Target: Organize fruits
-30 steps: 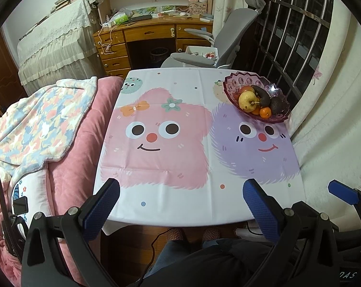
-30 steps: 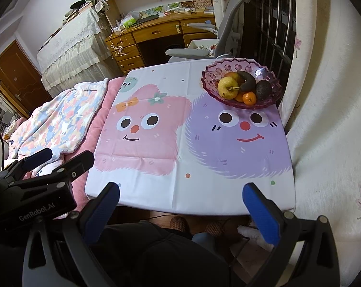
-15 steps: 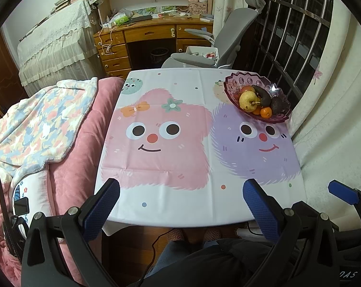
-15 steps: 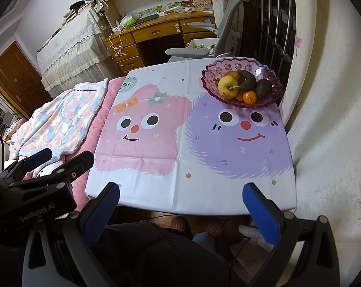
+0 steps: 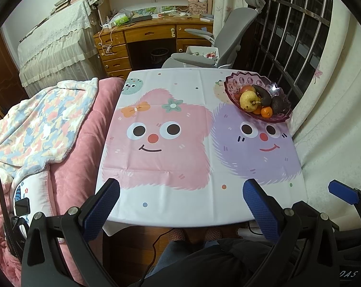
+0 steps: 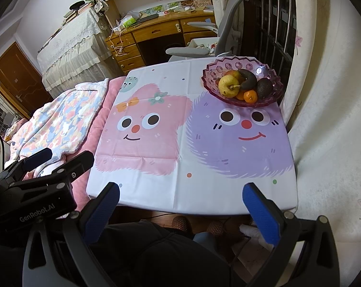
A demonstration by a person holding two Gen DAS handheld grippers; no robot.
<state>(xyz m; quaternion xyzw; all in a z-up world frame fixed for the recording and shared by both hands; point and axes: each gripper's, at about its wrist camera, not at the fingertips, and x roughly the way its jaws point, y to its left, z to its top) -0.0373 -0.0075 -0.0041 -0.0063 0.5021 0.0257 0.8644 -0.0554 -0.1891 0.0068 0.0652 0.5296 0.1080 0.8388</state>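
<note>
On the far right corner of the desk sits a pink glass bowl full of fruits. A yellow pear lies at the front left of the pile. A long dark fruit curves behind the pear, and a dark avocado rests at the right side. A small orange sits at the front, touching the pear and the avocado. A red and yellow fruit peeks out at the back.

The desk wears a white cloth with a pink fuzzy face on the left and a purple fuzzy face on the right. The bowl stands just past the purple face.

The left tool hangs over the near edge of the desk, with its two blue fingers wide apart and nothing between them. The right tool hangs over the near edge too, fingers wide apart and holding nothing. Both tools are well apart from the bowl.

A pink bed with a flowery blanket lies beside the desk on the left. A gray chair stands behind the desk.
</note>
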